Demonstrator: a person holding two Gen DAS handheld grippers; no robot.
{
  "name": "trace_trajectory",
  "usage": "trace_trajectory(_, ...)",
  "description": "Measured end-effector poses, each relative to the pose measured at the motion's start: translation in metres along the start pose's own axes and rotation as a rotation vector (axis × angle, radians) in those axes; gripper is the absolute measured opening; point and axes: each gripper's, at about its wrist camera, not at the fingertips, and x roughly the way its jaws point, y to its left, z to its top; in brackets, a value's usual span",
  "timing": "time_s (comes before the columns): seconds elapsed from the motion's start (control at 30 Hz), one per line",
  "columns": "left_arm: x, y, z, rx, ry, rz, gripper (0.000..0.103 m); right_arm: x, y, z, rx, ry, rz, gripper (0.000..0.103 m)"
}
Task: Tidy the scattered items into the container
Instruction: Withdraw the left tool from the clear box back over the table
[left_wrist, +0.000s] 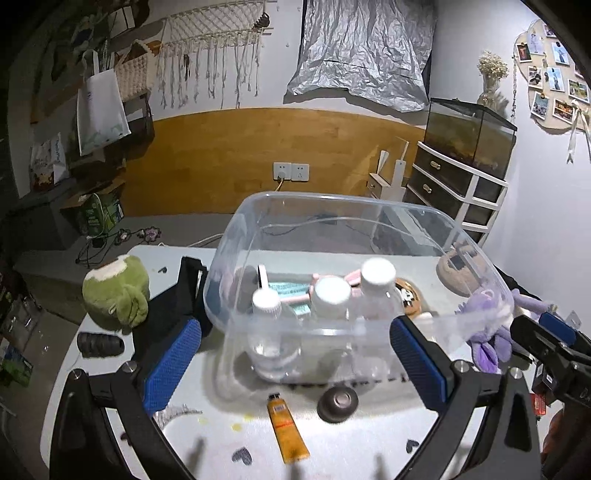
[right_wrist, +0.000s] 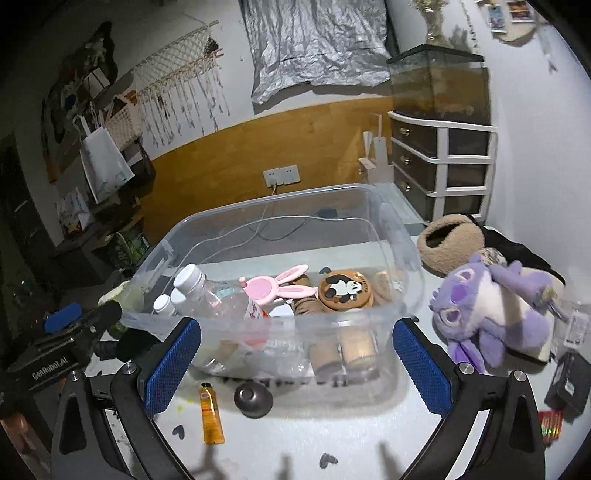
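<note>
**Both claws spread before a half-filled bin**

Left claw (left_wrist: 295, 354) spread wide, empty, facing the clear bin (left_wrist: 369, 218) on the white surface (left_wrist: 369, 435). Right claw (right_wrist: 295, 354) likewise spread, holding nothing. Inside the bin: white-capped bottles (left_wrist: 330, 295), a pink bunny-eared mirror (right_wrist: 275, 288), a round panda tin (right_wrist: 345, 290). Still outside, just in front of the bin: an orange tube (left_wrist: 288, 428) and a dark round knob (left_wrist: 338, 402). Left of the bin, a green plush (left_wrist: 114, 291); right of it, a purple plush (right_wrist: 495, 302) and a brown slipper (right_wrist: 452, 240).
</note>
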Motion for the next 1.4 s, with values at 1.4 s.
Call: trace_trajectory(1.4,-0.096,0.041,-0.099,-0.079,0.088,-0.031,0.103,-0.083,0.052,-0.081,-0.006,0.042,-0.046,0.103)
